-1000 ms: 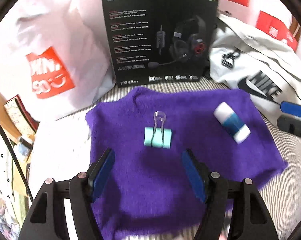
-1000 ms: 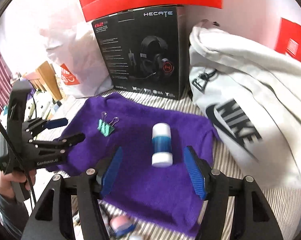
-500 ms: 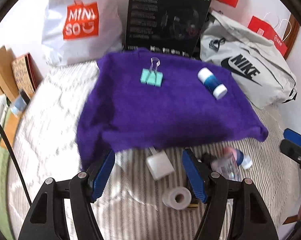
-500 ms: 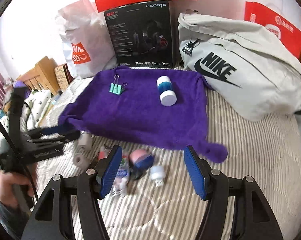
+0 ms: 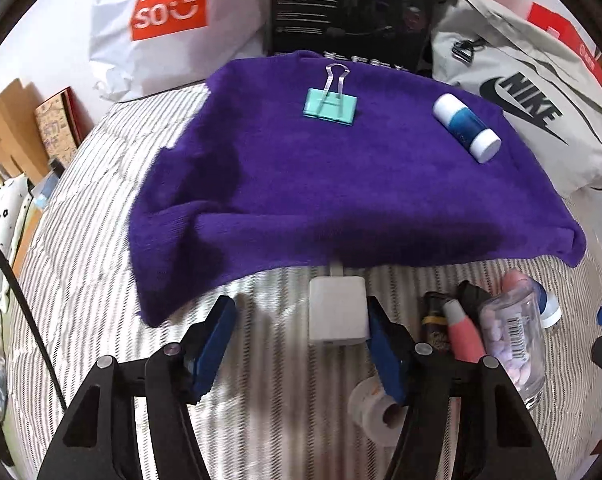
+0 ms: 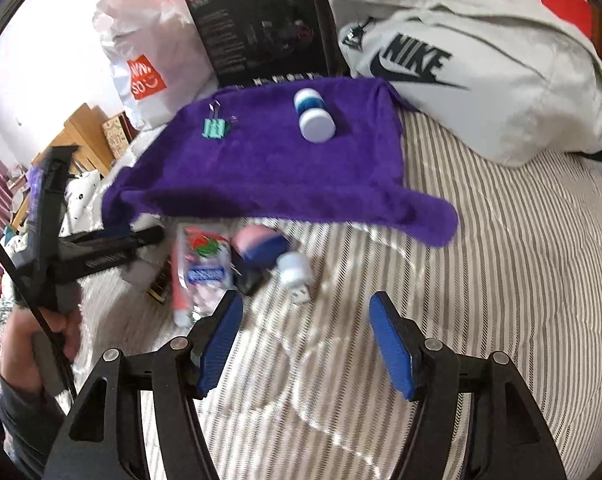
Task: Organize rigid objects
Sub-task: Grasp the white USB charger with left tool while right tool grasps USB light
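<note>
Two items already rest on the purple cloth [image 5: 341, 184], which lies spread across the striped bed [image 6: 501, 280] in front of a grey sports bag [image 6: 481, 80], a black headset box [image 6: 261, 36] and a white shopping bag [image 5: 169, 28]: a teal binder clip [image 5: 330, 104] toward the far middle and a blue-and-white bottle [image 5: 466, 128] lying on its side nearer the bag.

A second ago both hand-held grippers hovered over the cloth; they have since pulled back toward its near edge, so the unsorted pile now comes into view. That suggests the placing of those two is finished and the next pick is starting.

The left hand-held gripper [image 5: 301, 344] stands with jaws wide apart and empty, bracketing a white charger block [image 5: 338, 316] just below the cloth's hem. Beside it lie a clear jar of tablets [image 5: 513, 344], a pink tube [image 5: 463, 336] and a tape roll [image 5: 375, 412].

The right hand-held gripper [image 6: 305, 344] is likewise spread and holding nothing, above bare bedding, with a small white plug [image 6: 295, 274] just ahead of it.
</note>
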Demonstrator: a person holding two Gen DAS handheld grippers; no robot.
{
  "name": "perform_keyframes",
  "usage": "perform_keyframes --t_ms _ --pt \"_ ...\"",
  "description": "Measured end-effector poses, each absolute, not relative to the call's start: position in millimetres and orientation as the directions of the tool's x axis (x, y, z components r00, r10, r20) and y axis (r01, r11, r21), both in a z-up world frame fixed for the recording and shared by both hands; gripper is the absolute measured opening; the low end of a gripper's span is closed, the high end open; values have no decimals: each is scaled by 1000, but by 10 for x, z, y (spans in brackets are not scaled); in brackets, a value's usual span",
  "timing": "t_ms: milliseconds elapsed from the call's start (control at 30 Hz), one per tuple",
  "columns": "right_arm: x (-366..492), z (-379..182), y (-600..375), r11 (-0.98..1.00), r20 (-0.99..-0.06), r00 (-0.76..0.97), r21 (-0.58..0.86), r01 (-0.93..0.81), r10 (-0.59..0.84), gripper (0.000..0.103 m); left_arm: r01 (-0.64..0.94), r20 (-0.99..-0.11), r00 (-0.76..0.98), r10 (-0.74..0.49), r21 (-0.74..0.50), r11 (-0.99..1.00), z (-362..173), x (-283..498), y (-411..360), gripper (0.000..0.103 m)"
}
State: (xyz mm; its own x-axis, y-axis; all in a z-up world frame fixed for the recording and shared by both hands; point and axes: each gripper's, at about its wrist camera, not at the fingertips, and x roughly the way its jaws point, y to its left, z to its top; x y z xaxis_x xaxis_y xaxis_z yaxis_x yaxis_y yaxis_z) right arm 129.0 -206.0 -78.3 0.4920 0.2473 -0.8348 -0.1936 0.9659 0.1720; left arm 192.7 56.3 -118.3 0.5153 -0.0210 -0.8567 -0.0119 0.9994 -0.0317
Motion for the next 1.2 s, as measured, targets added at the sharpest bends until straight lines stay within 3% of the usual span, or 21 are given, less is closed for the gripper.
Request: perform_keyframes --t_ms 100,167,267,533,667,900,1200 --pt "1319 -871 -2134 967 -840 483 187 -174 249 65 -6 -855 519 -14 -20 1000 -1173 1918 596 61" --pt "1330 -914 -2163 966 -841 478 195 -169 253 65 19 -851 524 -34 -28 999 -1175 1910 556 51" --pt "1321 -953 -2155 962 -832 488 195 -190 265 65 60 -845 532 -62 -35 998 -1165 1931 468 27" --pt "1450 -1070 -1937 958 -817 509 174 -230 270 61 76 -831 546 -104 -75 994 -1160 1887 462 26" --pt "1502 -1139 -1799 965 -816 534 106 -240 222 42 81 -830 548 -102 -69 994 -1164 1881 457 26" --pt "1509 -1155 -1709 962 -805 558 51 -270 199 24 75 -830 547 -109 -80 994 -1160 1885 478 26" --pt "1417 -1065 -1805 956 -809 543 78 -281 225 24 89 -819 562 -119 -84 993 -1131 1803 492 26"
